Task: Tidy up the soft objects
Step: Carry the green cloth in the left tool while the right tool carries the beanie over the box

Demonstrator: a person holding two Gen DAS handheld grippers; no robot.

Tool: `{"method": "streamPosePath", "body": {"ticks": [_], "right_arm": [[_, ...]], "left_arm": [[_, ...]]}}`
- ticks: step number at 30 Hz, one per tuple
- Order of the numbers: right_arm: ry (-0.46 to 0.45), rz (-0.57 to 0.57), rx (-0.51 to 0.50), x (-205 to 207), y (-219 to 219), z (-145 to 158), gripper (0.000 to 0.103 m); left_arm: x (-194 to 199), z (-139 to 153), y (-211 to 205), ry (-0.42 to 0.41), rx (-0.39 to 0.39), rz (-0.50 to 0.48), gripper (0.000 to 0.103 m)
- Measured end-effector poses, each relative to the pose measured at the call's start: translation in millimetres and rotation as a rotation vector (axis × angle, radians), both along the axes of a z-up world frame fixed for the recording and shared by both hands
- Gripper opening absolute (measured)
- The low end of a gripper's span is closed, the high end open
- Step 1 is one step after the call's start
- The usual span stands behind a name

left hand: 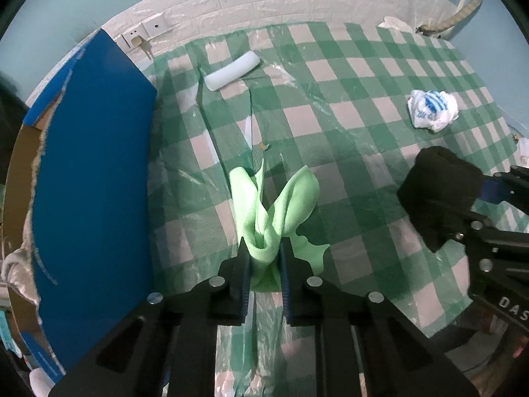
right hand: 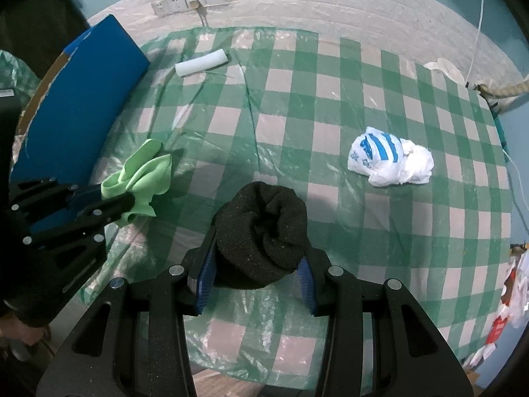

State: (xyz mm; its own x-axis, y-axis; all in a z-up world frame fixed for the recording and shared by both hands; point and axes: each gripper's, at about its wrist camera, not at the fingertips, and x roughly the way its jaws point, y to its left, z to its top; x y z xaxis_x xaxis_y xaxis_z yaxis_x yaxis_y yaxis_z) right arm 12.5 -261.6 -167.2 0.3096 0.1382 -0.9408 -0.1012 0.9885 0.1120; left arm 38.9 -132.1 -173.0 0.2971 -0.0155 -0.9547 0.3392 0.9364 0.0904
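Left wrist view: left gripper (left hand: 264, 258) pinches the green cloth (left hand: 274, 205) — right gripper (right hand: 254, 271) clamps the black beanie (right hand: 261, 231).

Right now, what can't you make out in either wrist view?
- Blue box interior: both views, its own wall hides it.
- Green cloth lower end: left wrist view, hidden between the left gripper fingers.
- Plastic bag print: too small to read.
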Motion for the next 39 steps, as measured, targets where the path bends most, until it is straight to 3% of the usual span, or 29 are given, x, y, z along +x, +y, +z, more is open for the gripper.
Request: {"method": "streamPosePath", "body": {"ticks": [39], "right_arm": [[-0.113,0.093,-0.012,-6,59,76,0.043]], "left_arm": [[-17,83,76,-0.133,-0.106,0.088,0.015]]}}
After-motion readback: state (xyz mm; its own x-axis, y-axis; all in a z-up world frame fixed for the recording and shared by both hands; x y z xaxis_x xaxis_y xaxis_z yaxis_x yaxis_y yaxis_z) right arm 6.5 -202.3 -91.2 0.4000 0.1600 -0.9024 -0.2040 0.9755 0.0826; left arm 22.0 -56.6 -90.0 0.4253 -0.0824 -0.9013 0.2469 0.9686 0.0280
